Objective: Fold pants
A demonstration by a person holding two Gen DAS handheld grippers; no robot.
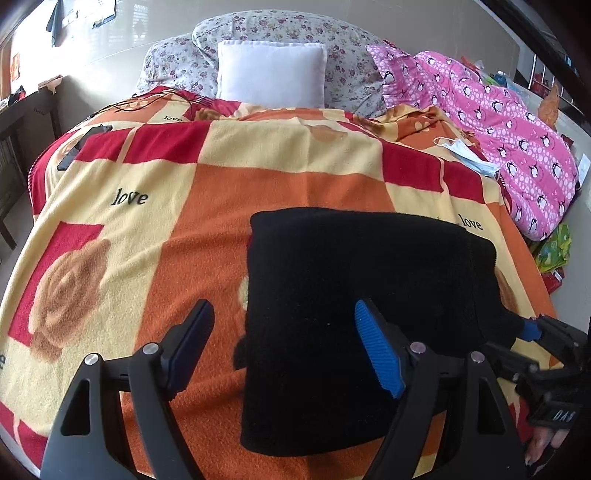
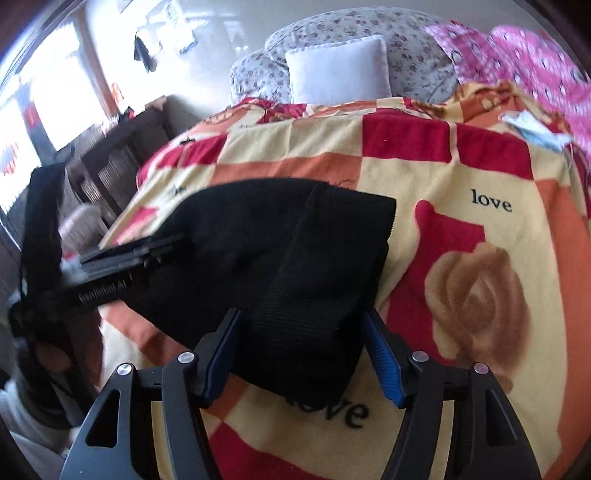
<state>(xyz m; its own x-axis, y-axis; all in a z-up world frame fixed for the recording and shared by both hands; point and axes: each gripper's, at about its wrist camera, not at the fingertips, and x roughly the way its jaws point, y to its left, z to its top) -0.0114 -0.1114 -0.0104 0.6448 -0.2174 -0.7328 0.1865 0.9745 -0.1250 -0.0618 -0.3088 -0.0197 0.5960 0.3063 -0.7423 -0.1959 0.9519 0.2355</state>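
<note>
Two tongs work over one pair of black pants on the bed. In the left wrist view, the left tongs (image 1: 282, 341) stand wide apart with nothing pressed between the pads; the left finger is over the bare blanket (image 1: 155, 236), the blue-padded right finger over the cloth. The pants (image 1: 354, 317) lie folded into a thick rectangle near the bed's near edge, toward its right side in this view. At the pants' right edge the right tongs (image 1: 532, 328) come in from the side, one blue pad beside the dark cloth.

In the right wrist view, the right tongs (image 2: 301, 356) are spread, and the near end of the folded pants (image 2: 295, 266) sits between the fingers; whether the pads touch the cloth cannot be told. Only this view shows the ribbed band along the top fold, and the left tongs (image 2: 162, 245) blurred at the pants' far left side.

Farther back, one blue face mask (image 1: 469, 158) lies near the blanket's far right corner, beside one pink penguin-print quilt (image 1: 517, 129). At the head of the bed, one white cushion (image 1: 271, 74) leans on two floral pillows (image 1: 288, 33). Only the left view shows a dark phone-like thing (image 1: 83, 146) at the left edge.
</note>
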